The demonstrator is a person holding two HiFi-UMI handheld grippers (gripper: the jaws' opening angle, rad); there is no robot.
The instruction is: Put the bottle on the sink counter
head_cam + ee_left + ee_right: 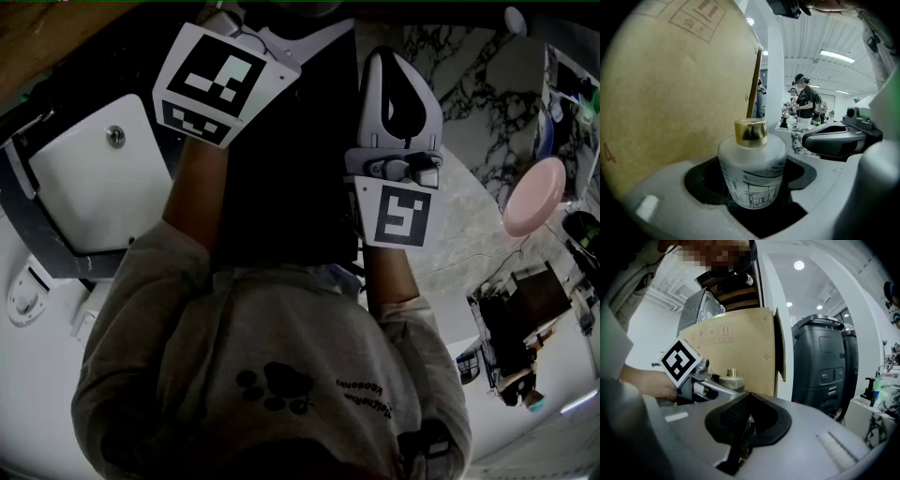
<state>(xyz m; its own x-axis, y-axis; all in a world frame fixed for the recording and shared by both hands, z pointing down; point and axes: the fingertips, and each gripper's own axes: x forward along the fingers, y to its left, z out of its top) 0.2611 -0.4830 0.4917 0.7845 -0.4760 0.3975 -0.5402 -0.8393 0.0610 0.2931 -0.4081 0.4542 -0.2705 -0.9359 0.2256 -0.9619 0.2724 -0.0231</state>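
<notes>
A frosted glass bottle (751, 171) with a gold cap and a line drawing on its side stands upright between the jaws of my left gripper (754, 206), which is shut on its body. The right gripper view shows the same bottle (731, 378) held in the left gripper (701, 376), in front of a cardboard box. My right gripper (740, 427) is shut with nothing between its black pads. In the head view the left gripper's marker cube (220, 80) and the right gripper (398, 150) are both raised close under the camera, and the bottle is hidden.
A big cardboard box (670, 84) stands close on the left of the bottle. A marble counter (469, 187) with a pink dish (534, 195) lies to the right. A white basin (94, 178) is at the left. Black machines (825, 366) stand behind; people (805, 101) work farther off.
</notes>
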